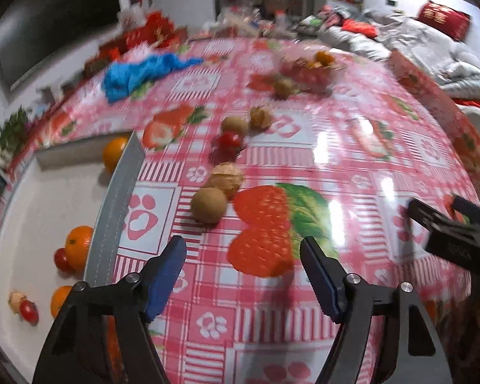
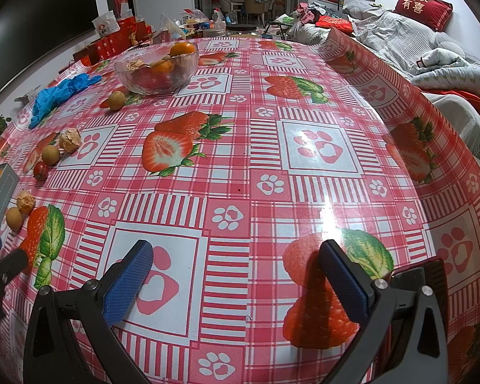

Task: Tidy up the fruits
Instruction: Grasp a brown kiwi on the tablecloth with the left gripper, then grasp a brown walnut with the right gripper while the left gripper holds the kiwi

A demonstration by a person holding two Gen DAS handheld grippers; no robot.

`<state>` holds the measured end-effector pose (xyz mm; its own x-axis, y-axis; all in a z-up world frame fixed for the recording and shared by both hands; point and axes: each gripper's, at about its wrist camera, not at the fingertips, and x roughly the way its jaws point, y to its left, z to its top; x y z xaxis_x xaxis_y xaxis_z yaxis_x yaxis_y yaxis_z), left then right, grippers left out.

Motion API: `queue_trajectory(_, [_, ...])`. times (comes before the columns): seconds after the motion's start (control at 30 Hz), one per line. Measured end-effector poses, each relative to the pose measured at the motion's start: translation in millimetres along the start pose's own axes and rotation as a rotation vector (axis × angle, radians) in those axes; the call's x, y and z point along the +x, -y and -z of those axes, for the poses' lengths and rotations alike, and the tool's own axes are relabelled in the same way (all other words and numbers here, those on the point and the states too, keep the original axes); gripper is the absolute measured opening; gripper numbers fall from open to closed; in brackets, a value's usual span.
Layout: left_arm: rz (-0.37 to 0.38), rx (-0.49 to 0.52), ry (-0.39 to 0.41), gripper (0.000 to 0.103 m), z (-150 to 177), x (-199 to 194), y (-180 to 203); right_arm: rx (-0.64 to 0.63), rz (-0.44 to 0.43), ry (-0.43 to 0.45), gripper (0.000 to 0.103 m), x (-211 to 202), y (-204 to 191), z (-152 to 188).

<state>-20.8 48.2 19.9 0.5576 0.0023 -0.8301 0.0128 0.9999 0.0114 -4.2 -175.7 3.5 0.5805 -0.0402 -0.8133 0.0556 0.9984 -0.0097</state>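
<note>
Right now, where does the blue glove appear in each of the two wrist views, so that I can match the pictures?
Left wrist view: the blue glove lies upper left, at the far edge of the tablecloth, blurred.
Right wrist view: the blue glove lies at the left edge, upper part, left of the glass bowl.
Shared landmark: the red cherry tomato beside a brown round fruit, between glove and camera.
</note>
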Motion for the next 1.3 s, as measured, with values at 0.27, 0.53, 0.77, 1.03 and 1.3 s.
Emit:
queue_trajectory(0.27, [-0.019,-0.031,-0.010,0.076,-11,19,-10,0.000,0.000,0.000,0.103,0,0,0])
queue_trajectory(0.53, [-0.001,-0.044,-0.021,0.029,-21,21,-14,0.000,0.000,0.000,0.103,0,0,0])
queue_trajectory(0.77, [0.024,-0.024,-0.014,0.029,-4,8,-11,0.000,0.000,0.000,0.103,0,0,0])
queue_trajectory(1.03, [0.049,-0.055,-0.025,0.029,28,-15,-21,0.000,0.000,0.000,0.103,0,0,0])
queue_trajectory(1.3, [0.067,-0.101,-0.024,0.029,51,-29,-38,-0.041,-0.030,-0.033,0.103,-2,-10,-1])
